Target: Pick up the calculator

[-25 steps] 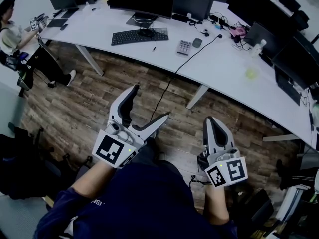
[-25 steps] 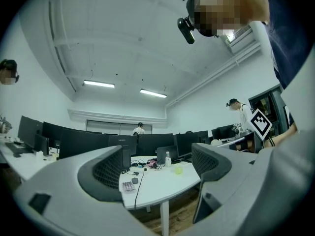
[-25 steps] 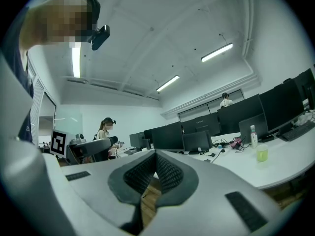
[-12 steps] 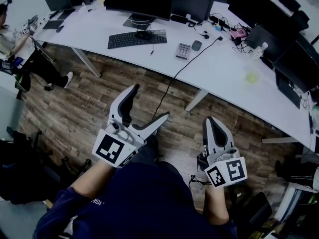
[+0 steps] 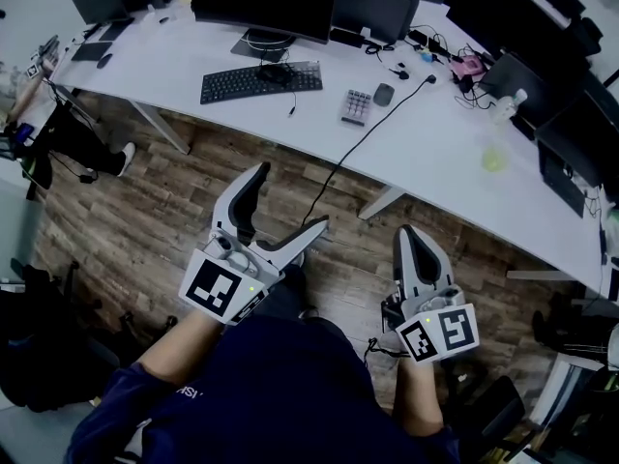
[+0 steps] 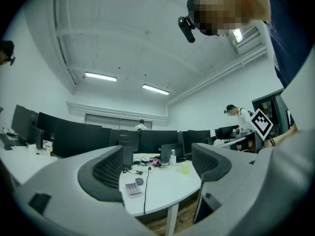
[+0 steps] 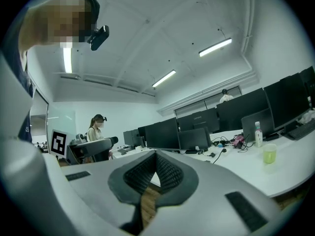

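- Calculator (image 5: 356, 106) sits slightly lower in the head view than before; it lies near the tabletop's (image 5: 426, 138) front edge, just beside a mouse (image 5: 384, 94)
- left gripper (image 5: 290, 197) gapes wide, empty; right gripper (image 5: 411, 236) is pinched closed, empty; both are well apart from it
- likely light, stiff, flat plastic; pinch across its long edges, clear of the keys

We hold 2 grippers low in front of our body, 1 in each hand, both pointing forward. Our left gripper (image 5: 290, 198) has its 2 jaws spread wide apart, with nothing gripped between them. Our right gripper (image 5: 410, 240) has its 2 jaws pressed together on nothing. Our left forearm (image 5: 179, 341) and right forearm (image 5: 422, 394) are bare, reaching out from dark blue sleeves (image 5: 111, 409), the left angled inward.
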